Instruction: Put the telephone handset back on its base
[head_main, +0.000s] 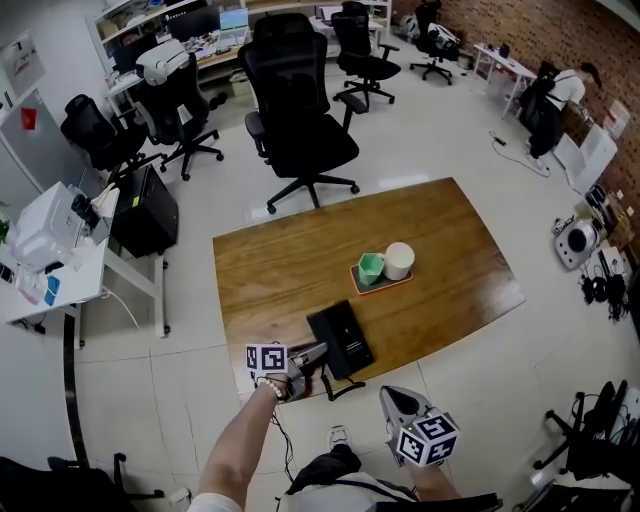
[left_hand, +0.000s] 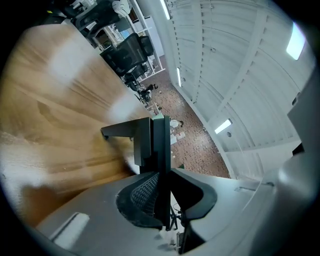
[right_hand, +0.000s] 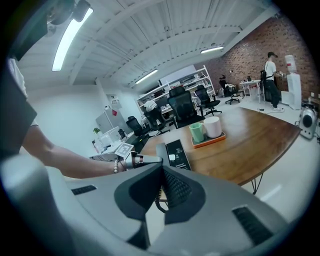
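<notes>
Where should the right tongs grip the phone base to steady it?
Probably the right long edge of the phone base, coming from its right: it lies flat, that edge bare, while the left tongs, shut on the handset, crowd its left side.

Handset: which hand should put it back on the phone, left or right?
Left. The left gripper clamps the handset right by the base; the right gripper is empty, off the table.
</notes>
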